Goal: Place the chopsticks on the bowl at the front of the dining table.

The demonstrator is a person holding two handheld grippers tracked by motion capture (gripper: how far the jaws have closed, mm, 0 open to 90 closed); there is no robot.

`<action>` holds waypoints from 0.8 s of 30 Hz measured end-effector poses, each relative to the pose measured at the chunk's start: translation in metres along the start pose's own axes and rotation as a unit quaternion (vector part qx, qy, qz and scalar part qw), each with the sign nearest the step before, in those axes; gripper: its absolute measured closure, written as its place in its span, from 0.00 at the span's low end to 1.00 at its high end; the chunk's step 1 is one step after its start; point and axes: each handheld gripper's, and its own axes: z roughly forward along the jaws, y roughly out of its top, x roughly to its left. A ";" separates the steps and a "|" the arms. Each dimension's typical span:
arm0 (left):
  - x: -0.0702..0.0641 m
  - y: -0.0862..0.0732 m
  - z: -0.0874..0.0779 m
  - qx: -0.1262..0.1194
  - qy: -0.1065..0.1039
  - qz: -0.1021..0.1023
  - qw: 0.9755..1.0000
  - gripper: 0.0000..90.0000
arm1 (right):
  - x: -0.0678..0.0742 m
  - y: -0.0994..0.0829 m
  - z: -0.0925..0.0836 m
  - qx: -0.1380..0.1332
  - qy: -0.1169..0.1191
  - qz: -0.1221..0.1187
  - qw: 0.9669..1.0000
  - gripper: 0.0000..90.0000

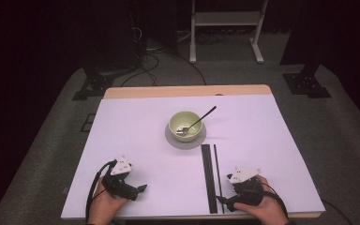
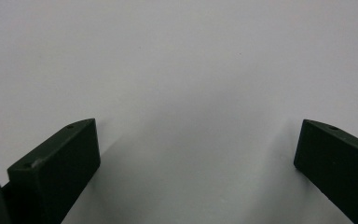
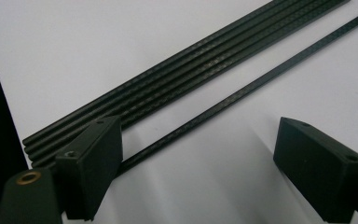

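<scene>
Right tool [image 3: 196,154] spread, straddling the lone rod [image 3: 242,91] beside the rod bundle [image 3: 182,70]; left tool [image 2: 196,149] spread over bare bench [image 1: 136,136]. Risk: the thin rod rolls or slips out of the closing jaws, or the near jaw snags the bundle.

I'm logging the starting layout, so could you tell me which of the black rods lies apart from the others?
The single rod, lying alone on the bundle's right in the high view. The other rods lie packed side by side; the open right gripper straddles the lone one.

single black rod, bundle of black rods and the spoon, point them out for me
single black rod [image 3: 242,92], right gripper view, on its middle stretch.
bundle of black rods [image 3: 182,70], right gripper view, on the bundle's middle.
spoon [image 1: 201,117], high view, on the handle.
</scene>
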 end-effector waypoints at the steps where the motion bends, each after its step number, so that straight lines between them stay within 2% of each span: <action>1: 0.000 0.000 0.000 0.000 0.000 0.000 1.000 0.00 | -0.001 0.000 0.000 0.000 -0.001 0.000 1.000 0.16; 13: 0.000 0.000 0.000 0.000 0.000 0.000 1.000 0.00 | -0.006 -0.003 -0.004 0.004 -0.002 0.005 1.000 0.16; 24: 0.000 0.000 0.000 0.000 0.000 0.000 1.000 0.00 | -0.014 -0.010 -0.011 0.007 -0.013 0.015 1.000 0.16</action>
